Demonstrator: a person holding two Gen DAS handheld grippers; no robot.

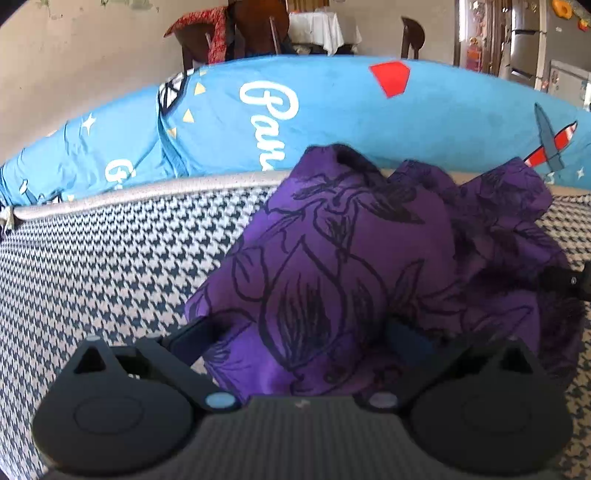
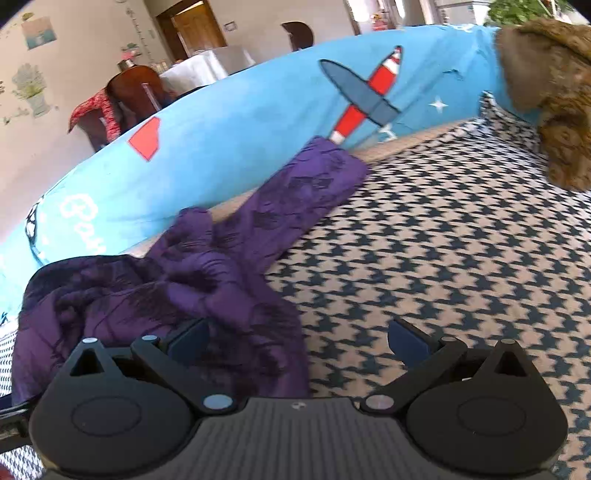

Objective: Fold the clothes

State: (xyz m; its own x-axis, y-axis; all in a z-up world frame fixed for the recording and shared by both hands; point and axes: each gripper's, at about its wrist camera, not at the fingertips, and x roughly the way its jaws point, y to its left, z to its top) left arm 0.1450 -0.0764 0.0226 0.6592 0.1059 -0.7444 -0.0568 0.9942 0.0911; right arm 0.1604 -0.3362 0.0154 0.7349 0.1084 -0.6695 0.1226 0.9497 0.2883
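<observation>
Left wrist view first: nearest me is my left tool [image 1: 301,341], its two blue pads spread wide, with a bunched fold of the purple garment [image 1: 354,266] lying in the gap between them. I cannot tell whether either pad actually presses the cloth; the tool reads as released, not clamped. The garment is purple with dark line-drawn flowers, heaped in a crumpled mound on the houndstooth cover [image 1: 110,258] of what looks like a bed or sofa. At the right edge of this view a dark part of the other tool pokes in beside the cloth. Beyond the mound runs a pale piped edge, then a bright blue printed quilt [image 1: 332,110] with white script, a red shape and a rocket. Farther back stand a dark wooden chair [image 1: 258,26] draped with red cloth and a white-covered table [image 1: 321,29].

Right wrist view: my right tool [image 2: 297,341] is also spread wide and released. Its left pad sits at the garment's edge, its right pad over bare houndstooth. From there a purple sleeve or leg [image 2: 295,195] stretches away to the blue quilt's foot. A brown furry thing [image 2: 554,92], whose kind I cannot make out, rests at the far right
</observation>
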